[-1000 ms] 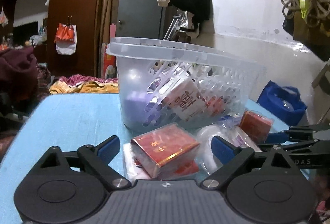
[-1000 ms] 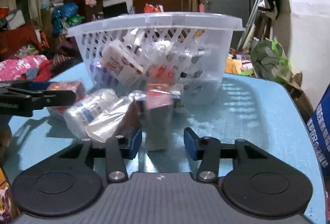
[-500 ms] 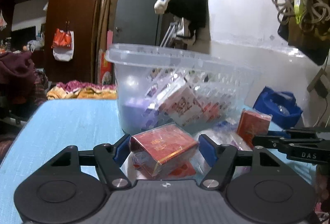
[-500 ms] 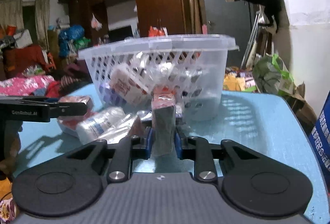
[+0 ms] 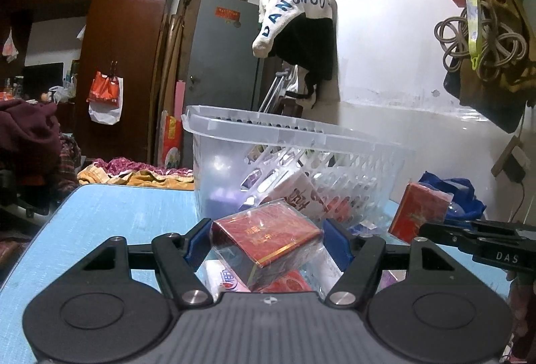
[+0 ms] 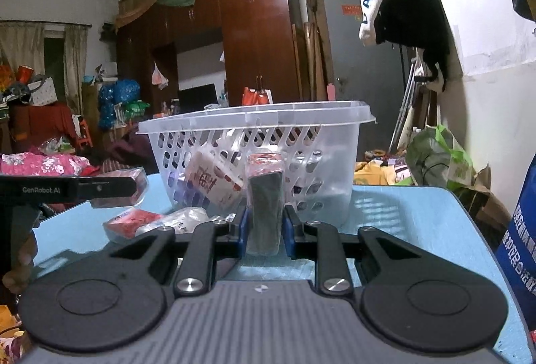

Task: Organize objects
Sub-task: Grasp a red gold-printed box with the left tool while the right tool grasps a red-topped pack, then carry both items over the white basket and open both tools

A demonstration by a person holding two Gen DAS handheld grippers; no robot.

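Note:
A clear plastic basket (image 5: 294, 133) stands on the blue table (image 5: 110, 216) with several packets inside. My left gripper (image 5: 266, 240) is shut on a red box in clear wrap (image 5: 268, 235), held above the packets in front of the basket. In the right wrist view the basket (image 6: 254, 116) is straight ahead, and my right gripper (image 6: 265, 226) is shut on a narrow dark box with a red top (image 6: 264, 203), held upright. Each gripper shows from the side in the other's view: the right gripper (image 5: 432, 228) with its box (image 5: 418, 213), the left gripper (image 6: 110, 188) with its box (image 6: 134, 196).
A red-and-white packet (image 6: 134, 220) and clear plastic packets (image 6: 187, 216) lie on the table before the basket. A blue bag (image 6: 522, 230) stands past the table's right edge. A person's hand (image 6: 20, 260) holds the left gripper. Clothes hang on the wall behind.
Both grippers have shut on their boxes: the left on the wrapped red box, the right on the narrow upright box. Both views have tilted upward, and the left box has come off the packets.

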